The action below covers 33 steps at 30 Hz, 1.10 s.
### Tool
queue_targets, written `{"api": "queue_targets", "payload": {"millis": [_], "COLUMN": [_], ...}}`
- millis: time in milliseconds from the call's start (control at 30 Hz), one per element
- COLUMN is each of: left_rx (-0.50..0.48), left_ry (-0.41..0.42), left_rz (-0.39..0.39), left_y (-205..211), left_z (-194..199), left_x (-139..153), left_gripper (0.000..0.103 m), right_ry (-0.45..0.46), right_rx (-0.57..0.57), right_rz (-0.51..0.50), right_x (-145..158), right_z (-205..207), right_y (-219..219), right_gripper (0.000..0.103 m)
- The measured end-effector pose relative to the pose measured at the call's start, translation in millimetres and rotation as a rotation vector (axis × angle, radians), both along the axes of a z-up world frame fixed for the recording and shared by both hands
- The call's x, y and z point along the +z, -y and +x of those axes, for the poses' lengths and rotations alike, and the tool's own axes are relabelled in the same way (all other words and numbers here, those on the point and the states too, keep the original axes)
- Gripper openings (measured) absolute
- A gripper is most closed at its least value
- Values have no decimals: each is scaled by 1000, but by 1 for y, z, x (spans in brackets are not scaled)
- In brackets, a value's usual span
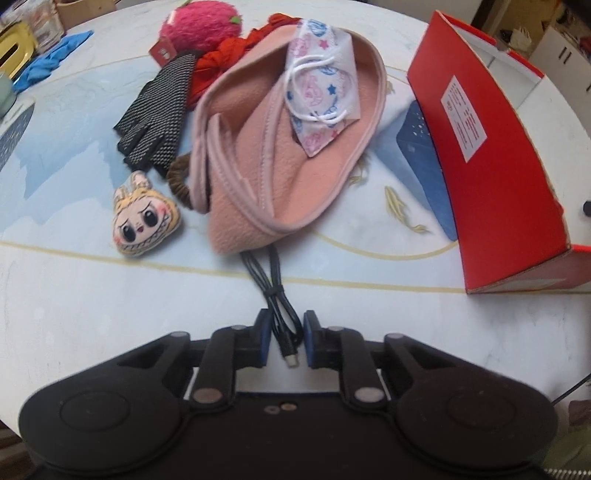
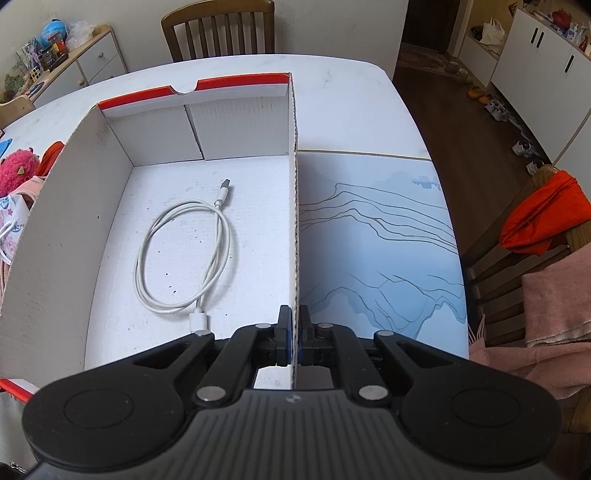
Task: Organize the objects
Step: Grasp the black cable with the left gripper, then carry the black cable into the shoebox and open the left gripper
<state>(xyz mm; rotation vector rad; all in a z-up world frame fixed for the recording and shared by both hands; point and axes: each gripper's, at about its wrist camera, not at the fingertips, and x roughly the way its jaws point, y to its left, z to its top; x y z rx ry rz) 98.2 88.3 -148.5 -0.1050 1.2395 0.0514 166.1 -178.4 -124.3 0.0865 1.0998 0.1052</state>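
My left gripper (image 1: 287,332) points down at the table, shut on the plug end of a bundled black cable (image 1: 275,291). The cable's far end runs under a pink fleece hat (image 1: 255,177), which carries a patterned face mask (image 1: 321,96). Left of the hat lie a black dotted glove (image 1: 155,110), a brown hair tie (image 1: 177,181) and a small plush face charm (image 1: 144,221). The red box (image 1: 491,166) stands at the right. My right gripper (image 2: 294,321) is shut on the box's side wall (image 2: 294,221). A coiled white cable (image 2: 184,251) lies inside.
A pink plush strawberry (image 1: 199,26), a red cloth (image 1: 221,59) and a blue cloth (image 1: 51,62) lie at the table's far side. A wooden chair (image 2: 218,29) stands behind the table. Another chair at the right holds an orange cloth (image 2: 543,218) and a pink towel (image 2: 554,306).
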Motion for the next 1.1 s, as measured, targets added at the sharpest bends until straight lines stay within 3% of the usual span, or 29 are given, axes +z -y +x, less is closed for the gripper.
{"api": "queue_targets", "payload": {"millis": [267,600,1100], "left_rx": [35,-70,-171], "left_ry": [26,122,325], "left_rz": [-29,-87,-146], "left_y": [-13,3,28], "left_z": [-12,-26,8], "left_x": [21,73,141], "left_gripper": [10,10,9], "right_ry": [1,4,8], "right_rx": [5,12,10], "right_rz": [4,12,19], "right_x": [0,-1,-2], "right_z": [0,-2,-2], "right_y": [1,2,3], "right_gripper": [2,2,2]}}
